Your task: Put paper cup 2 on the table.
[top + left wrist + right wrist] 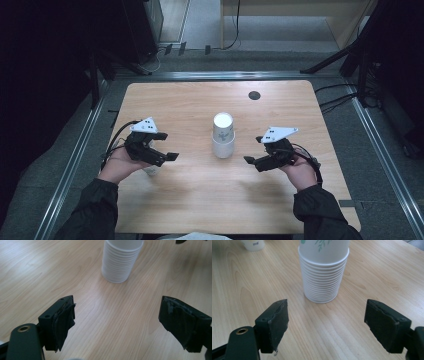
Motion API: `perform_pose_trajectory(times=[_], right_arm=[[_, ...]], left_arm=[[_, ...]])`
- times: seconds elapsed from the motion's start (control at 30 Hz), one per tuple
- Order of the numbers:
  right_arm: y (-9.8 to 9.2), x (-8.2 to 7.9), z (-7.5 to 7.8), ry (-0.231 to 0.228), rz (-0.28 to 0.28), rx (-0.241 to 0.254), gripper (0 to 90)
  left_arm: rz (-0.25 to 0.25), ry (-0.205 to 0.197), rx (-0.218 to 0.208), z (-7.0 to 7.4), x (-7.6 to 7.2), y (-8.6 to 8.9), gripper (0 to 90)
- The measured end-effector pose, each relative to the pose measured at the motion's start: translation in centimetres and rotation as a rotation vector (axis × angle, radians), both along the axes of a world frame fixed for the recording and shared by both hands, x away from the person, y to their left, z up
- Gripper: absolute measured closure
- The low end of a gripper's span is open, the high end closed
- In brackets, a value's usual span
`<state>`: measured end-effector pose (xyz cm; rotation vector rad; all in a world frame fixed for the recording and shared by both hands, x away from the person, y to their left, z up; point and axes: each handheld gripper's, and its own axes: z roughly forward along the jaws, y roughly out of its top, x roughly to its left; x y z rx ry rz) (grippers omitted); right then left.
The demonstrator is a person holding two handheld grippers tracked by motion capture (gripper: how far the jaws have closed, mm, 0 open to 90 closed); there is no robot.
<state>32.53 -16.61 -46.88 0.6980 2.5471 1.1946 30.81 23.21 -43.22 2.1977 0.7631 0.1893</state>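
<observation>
On table (200, 200), one cup stack (223, 136), one single cup (151, 170)

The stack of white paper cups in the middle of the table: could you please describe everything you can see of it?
The stack of white paper cups stands upright, mouth up, near the middle of the light wooden table. Many nested rims form ridged rings along its lower part; the top cup carries a green leaf print. Nothing touches it but the tabletop; both hand-held grippers stay apart.
</observation>
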Motion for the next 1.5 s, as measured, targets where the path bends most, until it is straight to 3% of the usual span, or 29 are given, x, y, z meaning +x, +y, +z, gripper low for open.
perform_pose_trajectory(times=[0.27,0.57,1.03,1.5], right_arm=[[-0.6,-1.1,0.0,-0.006,-0.013,-0.01,19.9],[-1.1,-1.9,-0.1,-0.01,-0.028,-0.02,19.9],[-0.8,-2.3,0.1,-0.02,-0.012,-0.021,19.9],[-0.1,-2.2,0.0,-0.018,0.015,-0.022,19.9]], left_arm=[[-0.041,0.005,0.012,0.1,0.3,-2.1,14.2],[-0.07,0.001,-0.008,0.4,0.5,-3.5,14.6],[-0.094,-0.009,0.009,-0.2,-1.0,-6.1,14.7],[-0.099,-0.005,0.01,-0.8,-1.9,-7.5,14.8]])
